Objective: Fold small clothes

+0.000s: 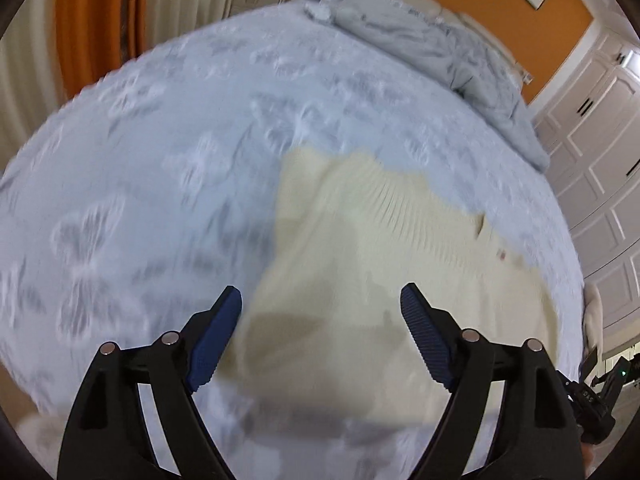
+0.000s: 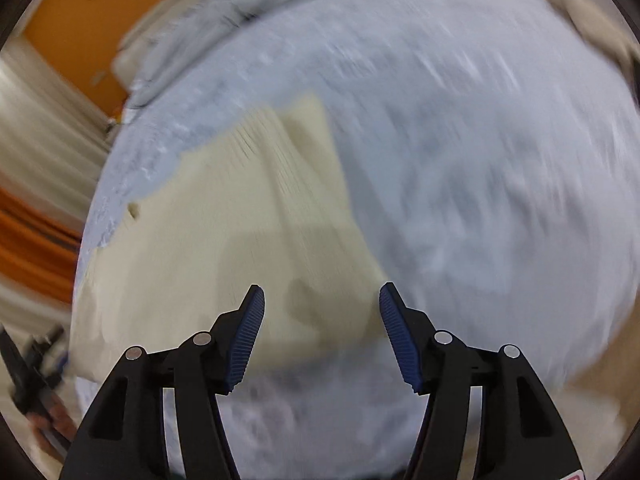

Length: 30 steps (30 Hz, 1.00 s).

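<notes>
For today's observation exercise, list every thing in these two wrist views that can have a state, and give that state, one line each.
left gripper: open, holding nothing, above the garment.
right gripper: open, holding nothing, above the garment.
cream garment: lying on the bed, partly spread, one part lapped over.
bedspread: laid flat over the bed.
grey blanket: crumpled at the bed's far end.
wardrobe doors: shut.

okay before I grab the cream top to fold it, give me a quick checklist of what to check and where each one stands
1. Left gripper open, nothing held: ok.
2. Right gripper open, nothing held: ok.
3. Cream top lies on the bedspread, under both grippers: ok.
4. Top spread flat: cannot tell, one layer seems folded over.
5. Top clear of the grey duvet: ok.
6. Views sharp enough to pick an edge: not ok, both blurred.
</notes>
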{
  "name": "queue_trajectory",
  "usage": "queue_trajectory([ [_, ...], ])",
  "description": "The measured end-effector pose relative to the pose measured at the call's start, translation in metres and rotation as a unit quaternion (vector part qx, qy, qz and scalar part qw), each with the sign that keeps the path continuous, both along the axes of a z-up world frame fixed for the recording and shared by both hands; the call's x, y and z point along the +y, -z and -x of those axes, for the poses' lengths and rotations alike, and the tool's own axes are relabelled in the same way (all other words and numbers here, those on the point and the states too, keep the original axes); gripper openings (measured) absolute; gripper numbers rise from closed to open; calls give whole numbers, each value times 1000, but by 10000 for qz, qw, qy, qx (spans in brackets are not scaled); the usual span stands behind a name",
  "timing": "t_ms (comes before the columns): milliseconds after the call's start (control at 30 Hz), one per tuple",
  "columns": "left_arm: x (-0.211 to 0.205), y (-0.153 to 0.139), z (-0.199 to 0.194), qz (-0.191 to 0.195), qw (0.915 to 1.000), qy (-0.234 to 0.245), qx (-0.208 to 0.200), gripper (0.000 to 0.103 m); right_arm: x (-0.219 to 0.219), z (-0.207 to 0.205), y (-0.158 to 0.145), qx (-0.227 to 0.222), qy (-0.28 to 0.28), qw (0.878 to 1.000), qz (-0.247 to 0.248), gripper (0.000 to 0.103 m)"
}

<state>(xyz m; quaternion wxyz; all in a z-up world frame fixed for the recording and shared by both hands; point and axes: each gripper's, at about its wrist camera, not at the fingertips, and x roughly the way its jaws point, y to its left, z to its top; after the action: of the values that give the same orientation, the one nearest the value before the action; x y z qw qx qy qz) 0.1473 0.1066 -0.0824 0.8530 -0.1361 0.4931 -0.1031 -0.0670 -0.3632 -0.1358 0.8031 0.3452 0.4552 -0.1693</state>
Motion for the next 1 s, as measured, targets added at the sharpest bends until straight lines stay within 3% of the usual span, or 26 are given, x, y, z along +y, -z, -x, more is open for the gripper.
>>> queue_trajectory([
  [100, 11, 13, 20, 75, 9994, -307, 126, 79, -2, 10, 12, 167, 323, 9987, -355, 72],
  [167, 17, 21, 22, 145, 9989, -406, 177, 77, 0, 5, 22, 296, 212, 9983, -449, 73],
  [200, 19, 25, 22, 142, 9989, -397, 199, 72, 2, -2, 29, 277, -7, 9971, -709, 48],
  [233, 20, 29, 21, 21, 9989, -407, 230, 48, 5, -10, 32, 132, -261, 9956, -896, 9],
  [267, 21, 35, 18, -123, 9984, -430, 352, 29, 7, -14, 29, 126, -347, 9962, -783, 10],
  [367, 38, 37, 18, 92, 9975, -580, 404, 24, 13, -7, 4, -224, -213, 9993, -190, 9],
  [433, 40, 39, 17, -199, 9975, -512, 439, 27, 14, -5, 11, 160, -130, 9998, -65, 15],
  [500, 42, 42, 17, -211, 9975, -456, 501, 28, 9, -7, 33, 706, -159, 9966, -393, 24],
  [533, 45, 38, 19, -134, 9976, -506, 462, 28, 4, -4, 28, 599, -51, 9971, -460, 26],
  [600, 49, 17, 23, 79, 9979, -612, 178, 29, -2, 7, 4, 254, 225, 9993, -123, 29],
  [633, 48, 5, 24, 140, 9980, -620, 14, 39, -4, 10, -12, 103, 326, 9993, 169, 31],
  [667, 45, -11, 20, 210, 9981, -544, -219, 57, -6, 9, -26, -79, 334, 9987, 369, 45],
  [700, 39, -23, 14, 228, 9978, -463, -407, 64, -7, 3, -37, -264, 253, 9980, 515, 63],
  [733, 32, -30, 7, 231, 9977, -379, -509, 79, -10, -6, -45, -373, 143, 9974, 604, 69],
  [767, 22, -38, -4, 264, 9976, -202, -611, 85, -12, -22, -52, -455, -29, 9964, 714, 69],
  [867, -18, -38, -48, 220, 9973, 358, -609, 86, -6, -75, -56, -504, -564, 9918, 1030, 69],
  [1000, -59, 2, -103, -128, 9981, 608, -8, 85, -12, -138, -32, -146, -751, 9918, 1024, 72],
])
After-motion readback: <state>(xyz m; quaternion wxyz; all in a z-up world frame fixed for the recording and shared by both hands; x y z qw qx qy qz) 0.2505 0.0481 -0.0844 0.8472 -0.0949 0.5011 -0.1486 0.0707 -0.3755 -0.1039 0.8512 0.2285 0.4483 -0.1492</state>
